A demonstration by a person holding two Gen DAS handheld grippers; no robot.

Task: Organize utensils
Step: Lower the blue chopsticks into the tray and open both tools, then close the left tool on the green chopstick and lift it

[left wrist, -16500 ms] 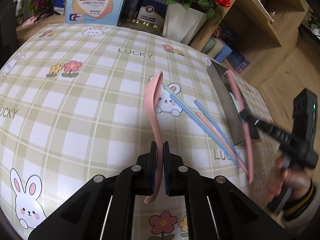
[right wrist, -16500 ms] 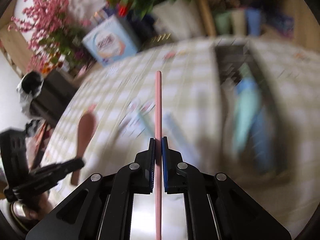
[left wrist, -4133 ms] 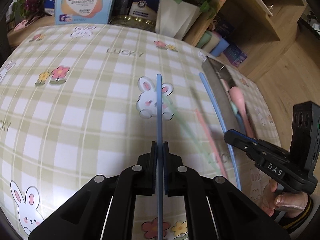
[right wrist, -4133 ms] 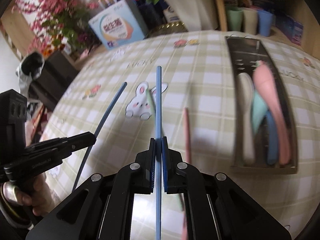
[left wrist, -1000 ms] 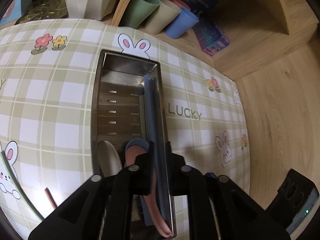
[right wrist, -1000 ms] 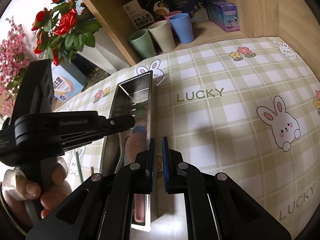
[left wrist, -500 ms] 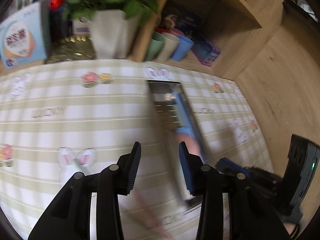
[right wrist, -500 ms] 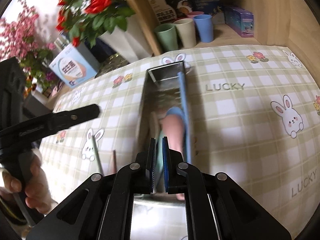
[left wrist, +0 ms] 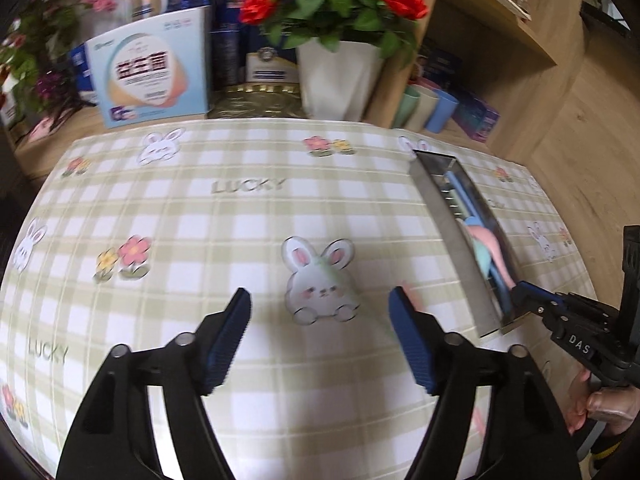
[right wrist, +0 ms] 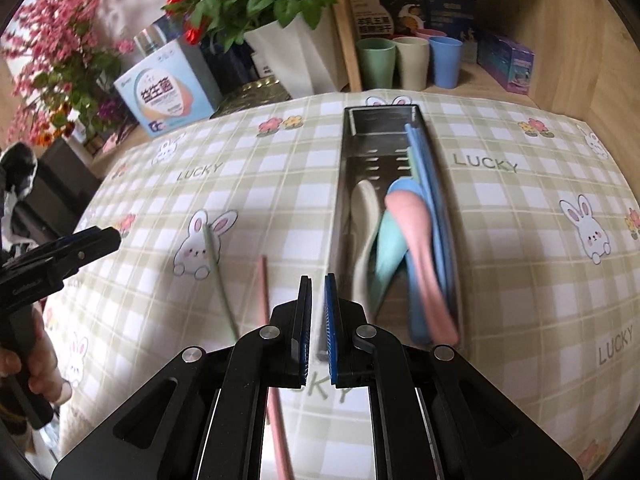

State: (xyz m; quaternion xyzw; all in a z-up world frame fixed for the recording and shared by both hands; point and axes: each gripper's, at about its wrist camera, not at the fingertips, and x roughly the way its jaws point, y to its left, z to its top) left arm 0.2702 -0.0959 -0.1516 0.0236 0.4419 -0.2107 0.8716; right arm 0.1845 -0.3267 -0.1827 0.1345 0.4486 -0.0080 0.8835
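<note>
**Chopstick delivered, left gripper heads back for the rest**

Blue chopsticks (right wrist: 430, 184) now lie along the right wall of the metal tray (right wrist: 380, 118), beside the pink spoon (right wrist: 416, 220), the teal spoon (right wrist: 386, 252) and a pale spoon (right wrist: 362, 216) piled in its near half. 1 second ago the left gripper (left wrist: 320, 316) was nearly closed over that tray with a blue stick between its pads. Since then its jaws have just been opening, and they stand wide apart with nothing between them. It has also swung away from the tray and now looks down on the bunny print in the middle of the checked tablecloth (left wrist: 240, 216).

Right gripper (right wrist: 316, 312) is closed to a narrow slit and holds nothing; it points at the tray's near left corner.

2 loose pieces remain on the cloth, both left of the tray in the right wrist view: a green chopstick (right wrist: 218, 276) lying across the bunny, and a pink chopstick (right wrist: 266, 320) just beside it, its near end running under the right gripper. In the left wrist view both are blurred streaks near the right pad.

My reading: the drop is finished, the spoons and blue pair are sorted, and the task is close to done. The wide left jaws look ready for the green stick; thin sticks flat on cloth will likely need a careful pinch.
</note>
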